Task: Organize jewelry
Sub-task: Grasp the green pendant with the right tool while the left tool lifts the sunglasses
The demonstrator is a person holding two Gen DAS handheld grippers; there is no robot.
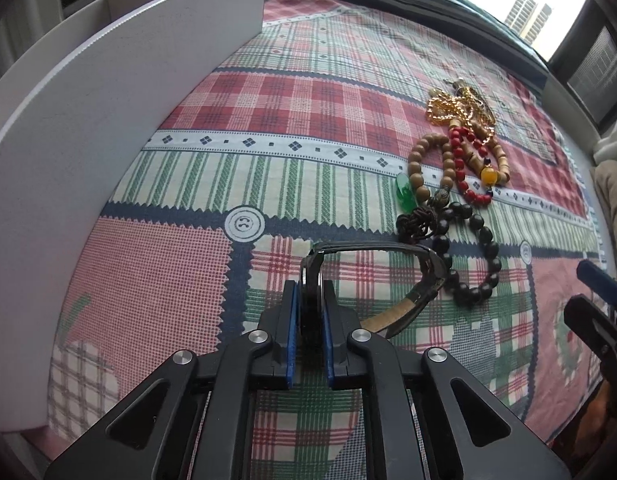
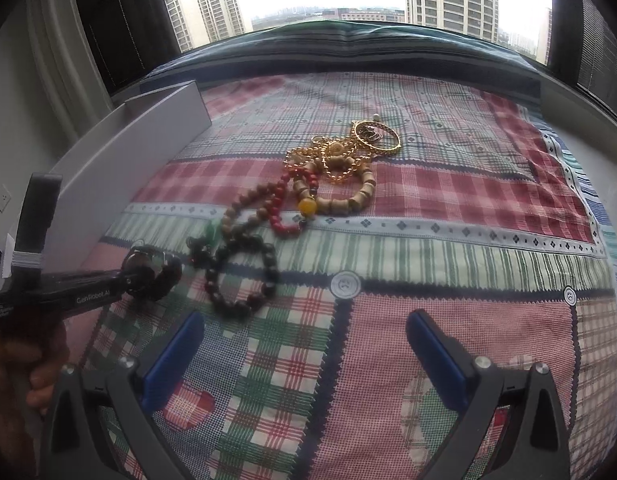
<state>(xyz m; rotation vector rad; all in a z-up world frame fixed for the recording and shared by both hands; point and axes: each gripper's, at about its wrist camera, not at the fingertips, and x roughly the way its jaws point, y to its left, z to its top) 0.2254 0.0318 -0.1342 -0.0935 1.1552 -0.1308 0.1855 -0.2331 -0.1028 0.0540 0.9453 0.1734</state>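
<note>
In the left wrist view the left claw (image 1: 310,312) was seen closed narrowly on a watch (image 1: 312,280), pinched edge-on by its round case at the lower centre of the frame, while the strap (image 1: 412,304) trailed to the right across the patchwork bedspread (image 1: 156,272). The strap lay just beside a dark bead bracelet (image 1: 480,256), possibly touching it, so it was judged that a lift could drag or snag those beads and disturb the pile. A grip on a thin, smooth case edge was also judged liable to slip or let the watch swing. The remaining jewelry, a wooden bead bracelet (image 1: 418,160), a red bead strand (image 1: 462,160) and gold chains (image 1: 456,104), was heaped at the right of that frame. A white box (image 1: 108,112) was seen curving along the left. The right wrist view alone showed the right claw (image 2: 304,354) spread wide and empty at the bottom of the frame, the person's hand (image 2: 24,360) on the left handle, and a gold bangle (image 2: 378,136) behind the pile. Only the left view showed the pad contact on the case.
</note>
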